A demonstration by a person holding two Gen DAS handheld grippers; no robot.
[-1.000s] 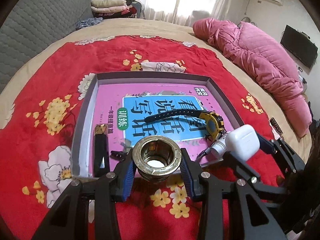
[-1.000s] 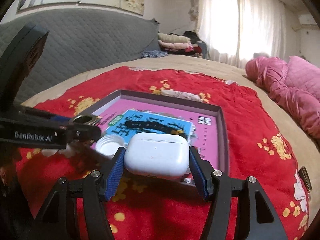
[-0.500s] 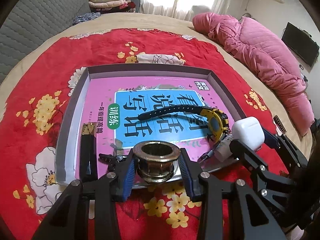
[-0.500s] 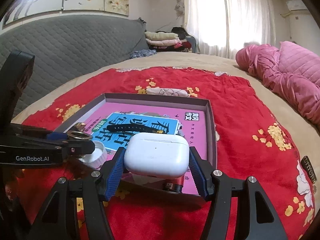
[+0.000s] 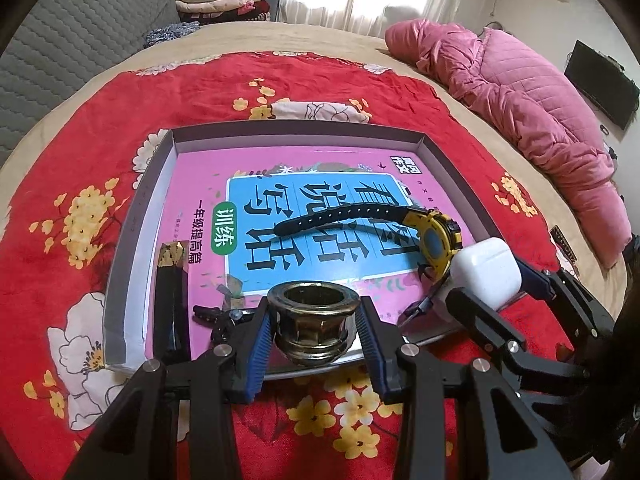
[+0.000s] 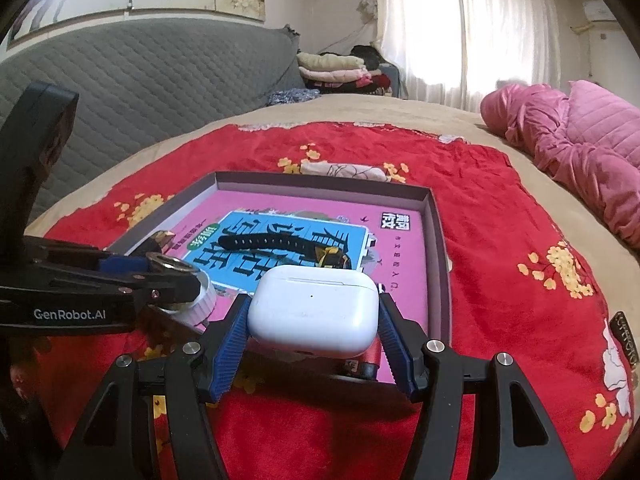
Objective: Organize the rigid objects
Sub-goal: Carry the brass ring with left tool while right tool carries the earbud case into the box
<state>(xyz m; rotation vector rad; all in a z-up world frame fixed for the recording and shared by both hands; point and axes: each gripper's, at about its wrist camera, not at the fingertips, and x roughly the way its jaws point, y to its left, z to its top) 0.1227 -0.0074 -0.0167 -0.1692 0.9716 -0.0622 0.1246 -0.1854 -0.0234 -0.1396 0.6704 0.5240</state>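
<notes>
My left gripper (image 5: 312, 334) jaws clamp the brass fitting (image 5: 311, 322), my right gripper (image 6: 313, 354) jaws the earbud case (image 6: 314, 316); dropped carelessly into the tray (image 5: 120, 280), either could strike the watch (image 5: 432, 240).

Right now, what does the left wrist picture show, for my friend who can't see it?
The left hand-held gripper clamps a brass fitting at the near edge of a tray. In the tray a watch lies on a pink book; at right, the other gripper holds a white case.
</notes>
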